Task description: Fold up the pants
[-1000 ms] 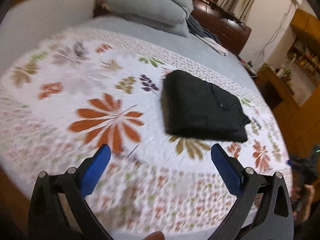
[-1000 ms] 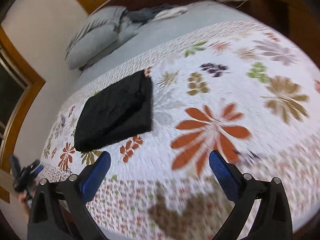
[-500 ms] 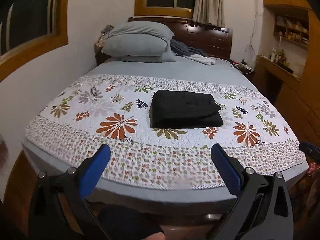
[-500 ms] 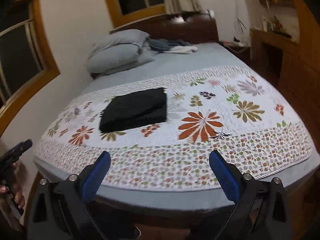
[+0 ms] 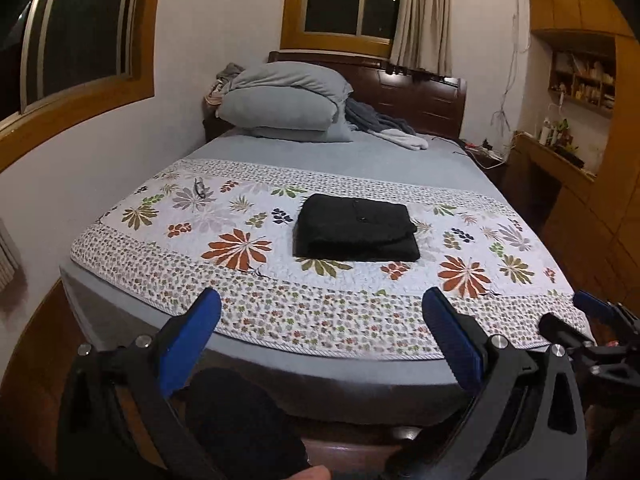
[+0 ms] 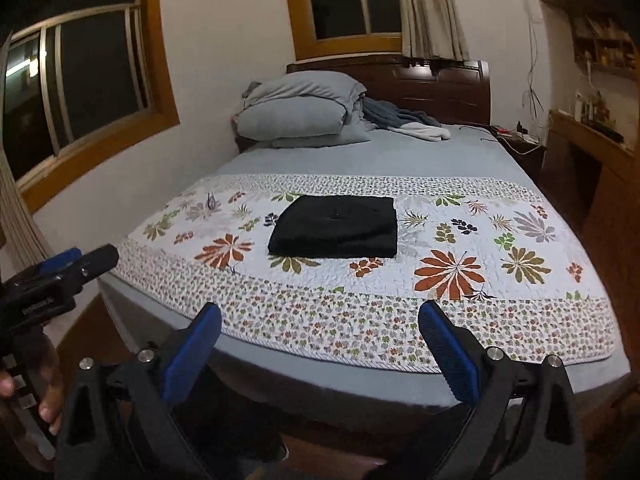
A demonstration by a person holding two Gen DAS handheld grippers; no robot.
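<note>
The black pants (image 5: 355,228) lie folded into a neat rectangle in the middle of the floral quilt (image 5: 256,304) on the bed; they also show in the right wrist view (image 6: 335,227). My left gripper (image 5: 320,320) is open and empty, held off the foot of the bed, well short of the pants. My right gripper (image 6: 319,324) is also open and empty, at the same distance from the bed. The right gripper shows at the right edge of the left wrist view (image 5: 600,320), and the left gripper at the left edge of the right wrist view (image 6: 60,272).
Grey pillows (image 5: 284,104) and crumpled clothes (image 5: 384,124) lie at the dark wooden headboard (image 5: 420,92). A wall runs along the bed's left side. A wooden desk and shelves (image 5: 568,120) stand to the right. Wooden floor lies below the foot of the bed.
Both grippers have pulled back from above the quilt to beyond the foot of the bed and levelled out. The pants have stayed folded in place.
</note>
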